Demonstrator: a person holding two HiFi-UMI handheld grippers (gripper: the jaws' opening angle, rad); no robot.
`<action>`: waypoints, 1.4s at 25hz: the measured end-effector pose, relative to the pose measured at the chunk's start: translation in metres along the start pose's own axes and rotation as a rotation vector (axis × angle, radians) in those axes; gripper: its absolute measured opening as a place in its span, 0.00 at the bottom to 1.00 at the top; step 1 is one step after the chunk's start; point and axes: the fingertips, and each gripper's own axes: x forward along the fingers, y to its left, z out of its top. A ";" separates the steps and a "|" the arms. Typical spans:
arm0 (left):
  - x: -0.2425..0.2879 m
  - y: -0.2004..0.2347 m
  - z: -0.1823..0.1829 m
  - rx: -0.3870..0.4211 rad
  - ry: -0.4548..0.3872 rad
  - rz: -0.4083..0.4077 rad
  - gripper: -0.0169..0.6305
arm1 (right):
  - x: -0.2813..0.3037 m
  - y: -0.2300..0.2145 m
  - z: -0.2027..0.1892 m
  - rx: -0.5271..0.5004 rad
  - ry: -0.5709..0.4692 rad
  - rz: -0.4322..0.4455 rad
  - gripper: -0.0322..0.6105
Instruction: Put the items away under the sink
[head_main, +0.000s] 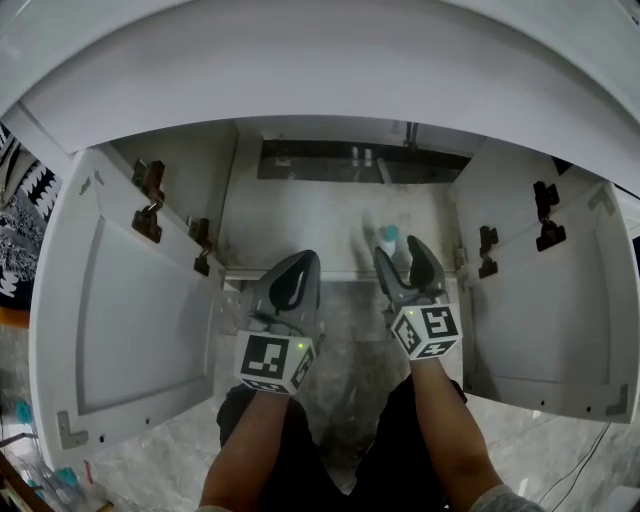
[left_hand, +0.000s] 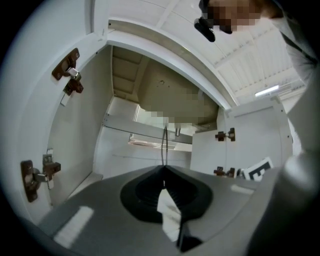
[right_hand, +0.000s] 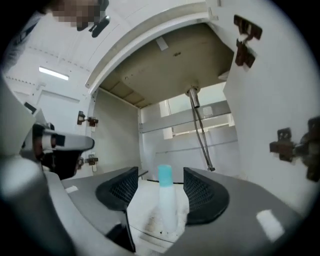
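A white bottle with a teal cap (head_main: 389, 238) stands upright on the cabinet floor (head_main: 300, 225) under the sink, just inside the front edge. My right gripper (head_main: 400, 250) is open, with one jaw on each side of the bottle. In the right gripper view the bottle (right_hand: 166, 207) sits between the right gripper (right_hand: 160, 172) pads with a gap on both sides. My left gripper (head_main: 300, 262) hovers shut and empty at the cabinet's front edge, left of the bottle. The left gripper (left_hand: 163, 168) points into the cabinet with nothing between its jaws.
Both cabinet doors stand wide open, the left door (head_main: 130, 330) and the right door (head_main: 560, 320), with brown hinges (head_main: 148, 215) on the side walls. A hose (right_hand: 200, 130) hangs from the sink down to the cabinet's back. Small teal-capped things (head_main: 20, 410) lie on the floor at lower left.
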 end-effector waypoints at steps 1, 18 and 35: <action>0.001 0.000 -0.002 -0.006 0.003 0.002 0.05 | -0.009 0.005 0.009 -0.002 -0.020 -0.004 0.49; 0.001 -0.038 0.000 0.043 0.041 -0.065 0.05 | -0.042 0.093 0.037 -0.266 0.001 0.165 0.04; -0.159 -0.088 0.135 -0.034 0.430 -0.022 0.04 | -0.188 0.146 0.165 -0.054 0.409 0.164 0.04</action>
